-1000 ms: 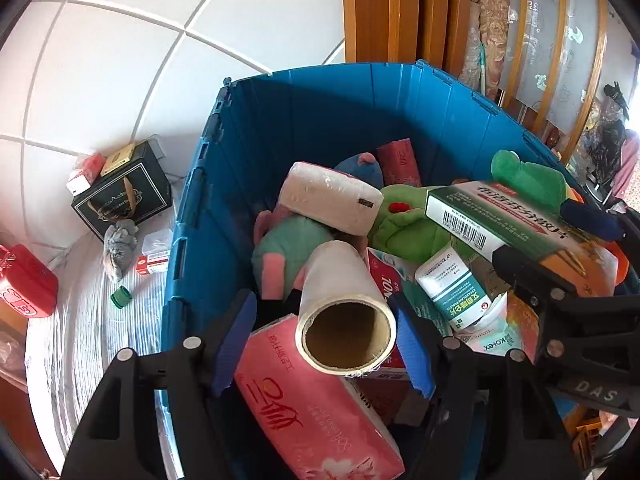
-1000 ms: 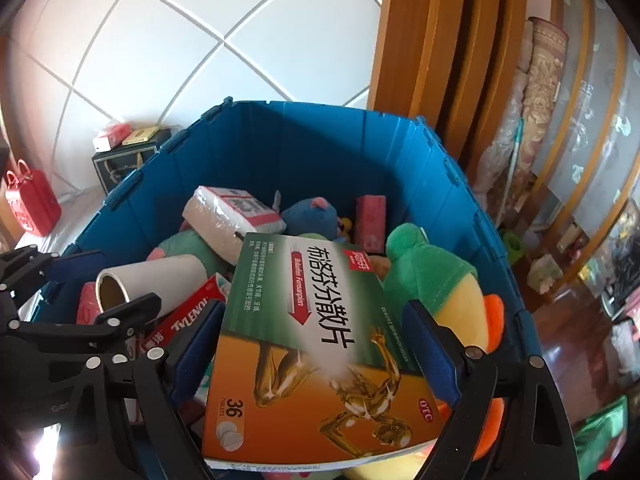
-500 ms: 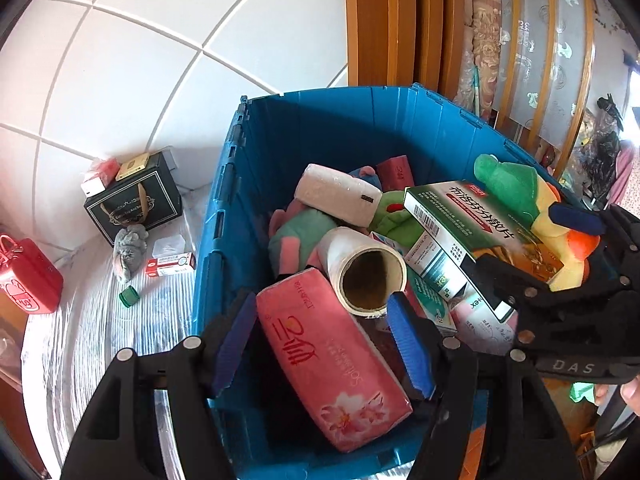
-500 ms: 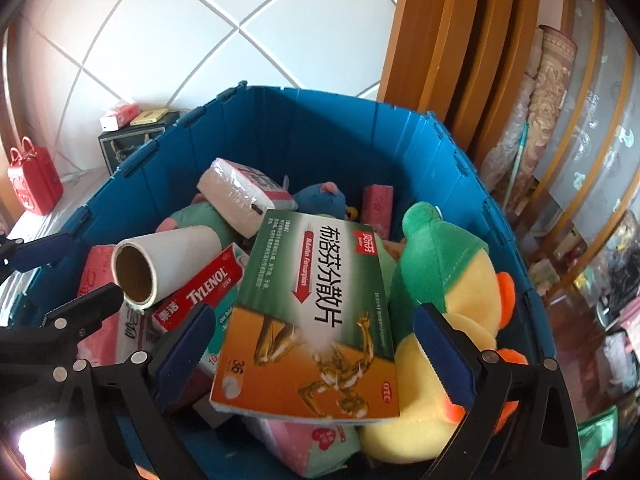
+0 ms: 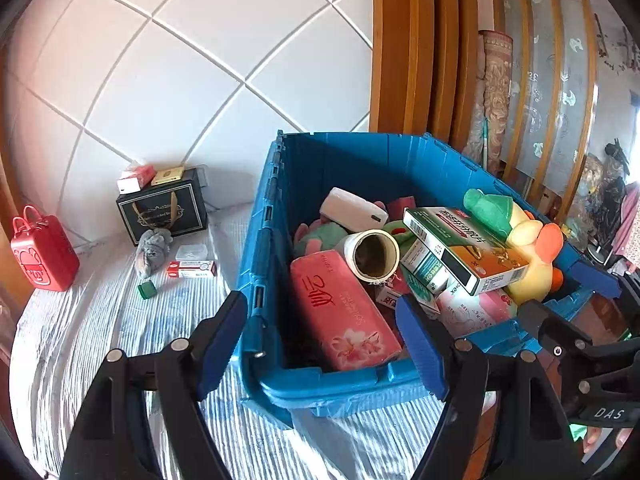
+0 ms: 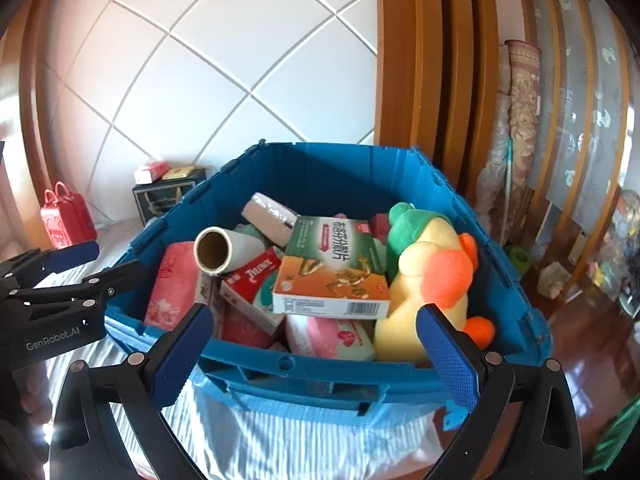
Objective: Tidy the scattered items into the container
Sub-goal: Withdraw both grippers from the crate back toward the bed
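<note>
Both grippers, left (image 5: 320, 344) and right (image 6: 314, 354), apart, empty. Ahead: medicine box (image 6: 334, 274) perched atop overfull crate (image 6: 320, 376) (likely to slide out if nudged).

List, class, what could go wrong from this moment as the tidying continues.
1. The green-and-orange box lies tilted atop the heaped blue crate; it may slide.
2. The duck plush sits by the rim and could tumble out.
3. The small green cap outside on the striped cloth might be overlooked.
</note>
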`<action>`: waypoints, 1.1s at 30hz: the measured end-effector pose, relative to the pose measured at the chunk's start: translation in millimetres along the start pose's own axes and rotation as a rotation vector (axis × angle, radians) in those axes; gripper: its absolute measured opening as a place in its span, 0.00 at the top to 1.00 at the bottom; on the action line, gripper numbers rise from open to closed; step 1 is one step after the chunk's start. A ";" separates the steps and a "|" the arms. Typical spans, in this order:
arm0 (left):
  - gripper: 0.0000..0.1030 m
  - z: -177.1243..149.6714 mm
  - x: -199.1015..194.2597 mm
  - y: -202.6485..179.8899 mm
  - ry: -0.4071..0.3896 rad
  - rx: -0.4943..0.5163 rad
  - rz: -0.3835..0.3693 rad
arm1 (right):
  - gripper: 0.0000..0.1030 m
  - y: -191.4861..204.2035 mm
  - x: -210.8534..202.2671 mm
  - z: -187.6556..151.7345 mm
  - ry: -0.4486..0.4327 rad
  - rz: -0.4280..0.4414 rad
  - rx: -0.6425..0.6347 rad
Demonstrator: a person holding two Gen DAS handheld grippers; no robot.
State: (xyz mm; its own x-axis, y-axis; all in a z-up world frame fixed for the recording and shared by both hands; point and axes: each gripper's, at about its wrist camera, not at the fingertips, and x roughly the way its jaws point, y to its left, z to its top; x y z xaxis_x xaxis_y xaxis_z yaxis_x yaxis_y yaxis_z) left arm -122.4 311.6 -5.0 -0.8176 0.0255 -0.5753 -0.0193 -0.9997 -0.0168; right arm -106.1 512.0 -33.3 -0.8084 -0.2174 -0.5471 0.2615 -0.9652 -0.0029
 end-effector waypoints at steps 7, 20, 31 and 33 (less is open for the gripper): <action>0.24 -9.0 -16.4 34.6 -0.021 -0.032 0.031 | 0.00 33.4 -3.7 -0.8 -0.010 0.033 -0.015; 0.24 -23.8 -28.2 217.6 -0.053 -0.115 0.033 | 0.00 194.1 4.4 29.0 -0.093 0.017 -0.049; 0.24 -31.2 14.7 356.4 0.032 -0.210 0.058 | 0.00 336.2 63.7 64.6 -0.043 0.066 -0.115; 0.24 -31.2 26.7 373.0 0.045 -0.232 0.079 | 0.00 349.1 82.3 70.5 -0.024 0.084 -0.132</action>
State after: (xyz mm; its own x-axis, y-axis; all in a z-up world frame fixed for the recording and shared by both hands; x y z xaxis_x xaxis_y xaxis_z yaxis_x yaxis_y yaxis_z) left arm -133.4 -60.6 -52.2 -0.7848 -0.0471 -0.6179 0.1804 -0.9713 -0.1550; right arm -118.6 146.9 -20.3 -0.7925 -0.3019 -0.5300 0.3950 -0.9161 -0.0688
